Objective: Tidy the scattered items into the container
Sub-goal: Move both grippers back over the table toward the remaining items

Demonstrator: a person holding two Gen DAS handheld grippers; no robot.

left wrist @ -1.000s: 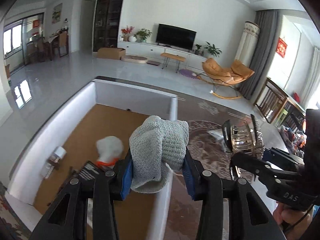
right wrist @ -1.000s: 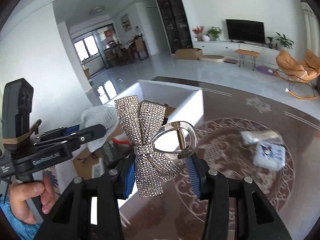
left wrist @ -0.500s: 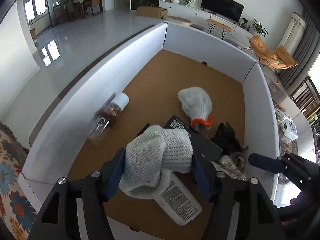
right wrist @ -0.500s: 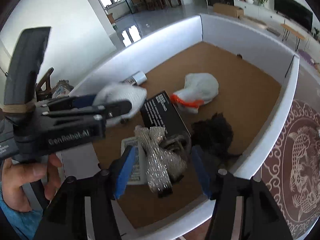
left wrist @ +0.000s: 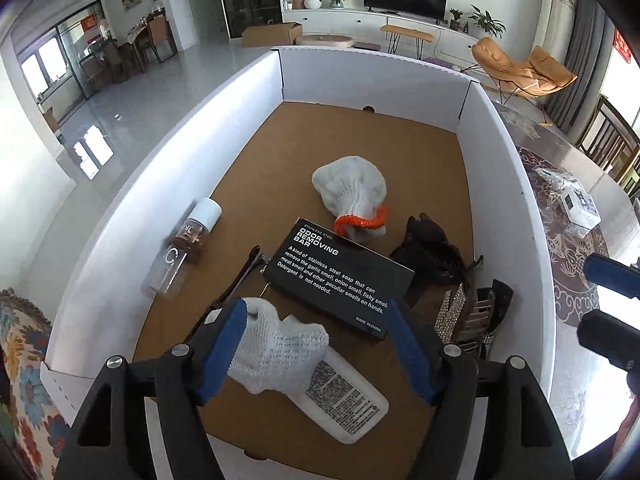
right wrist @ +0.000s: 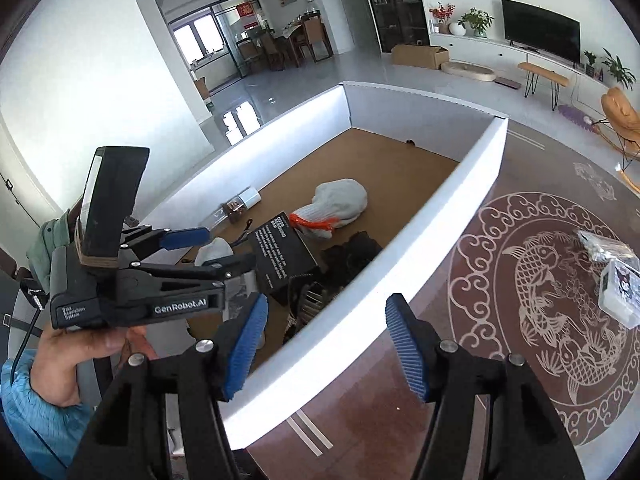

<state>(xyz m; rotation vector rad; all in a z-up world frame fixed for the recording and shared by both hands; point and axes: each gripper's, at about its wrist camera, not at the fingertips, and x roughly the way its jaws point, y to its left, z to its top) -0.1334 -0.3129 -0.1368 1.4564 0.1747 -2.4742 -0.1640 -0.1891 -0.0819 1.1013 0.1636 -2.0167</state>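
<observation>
The white-walled box [left wrist: 172, 156] with a brown floor holds several items. My left gripper [left wrist: 316, 354] hangs open over its near end. A white knit glove [left wrist: 276, 354] lies between the fingers, against the left pad, on a white bottle [left wrist: 344, 400]. The rhinestone bow clip [left wrist: 468, 316] lies in the box by the right wall. My right gripper [right wrist: 326, 346] is open and empty above the box's near wall [right wrist: 360, 320]. The left gripper also shows in the right wrist view [right wrist: 208, 246].
In the box lie a black "odor removing bar" carton [left wrist: 340, 280], a second white glove with an orange cuff [left wrist: 352, 196], a clear perfume bottle [left wrist: 184, 248] and a dark hair piece [left wrist: 432, 256]. On the patterned table, small white packets [right wrist: 618, 280] lie to the right.
Both grippers swung over the box and opened. The right one let the rhinestone bow clip drop inside and pulled back. The left one's jaws spread off the knit glove.
</observation>
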